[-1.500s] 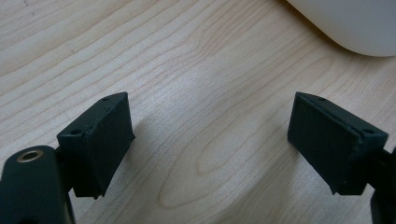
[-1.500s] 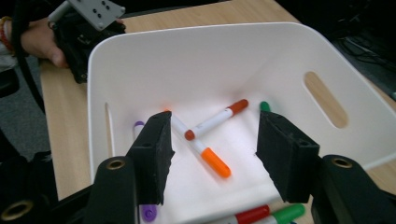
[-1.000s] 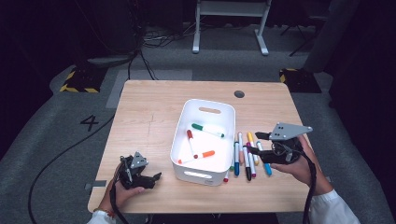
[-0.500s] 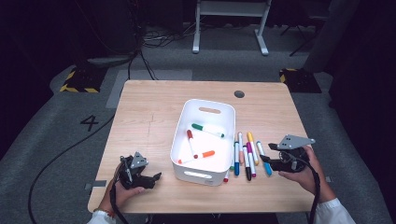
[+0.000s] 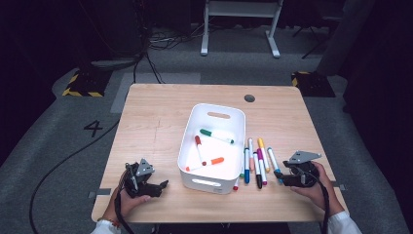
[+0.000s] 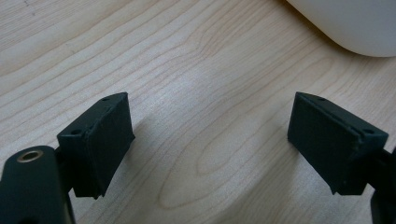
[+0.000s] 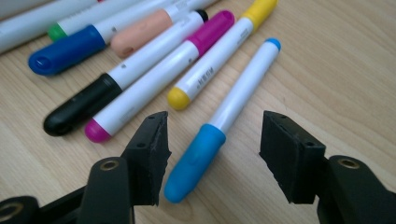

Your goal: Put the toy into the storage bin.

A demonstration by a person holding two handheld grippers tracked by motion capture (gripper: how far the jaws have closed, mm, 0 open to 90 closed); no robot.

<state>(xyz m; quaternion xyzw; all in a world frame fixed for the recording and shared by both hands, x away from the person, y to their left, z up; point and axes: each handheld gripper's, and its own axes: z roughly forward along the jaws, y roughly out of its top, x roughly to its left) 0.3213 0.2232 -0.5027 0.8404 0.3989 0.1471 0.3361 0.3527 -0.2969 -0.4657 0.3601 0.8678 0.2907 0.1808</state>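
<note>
Right gripper (image 7: 212, 154) (parted, not gripping) straddles the light-blue marker's (image 7: 224, 126) cap.

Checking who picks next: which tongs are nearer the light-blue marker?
Right. The right tongs straddle the light-blue marker, open around its cap; the left tongs rest across the white bin.

Numeral "4" marked on grey floor (image 5: 92, 128) left of table; yellow marker (image 7: 219, 55) print illegible.
</note>
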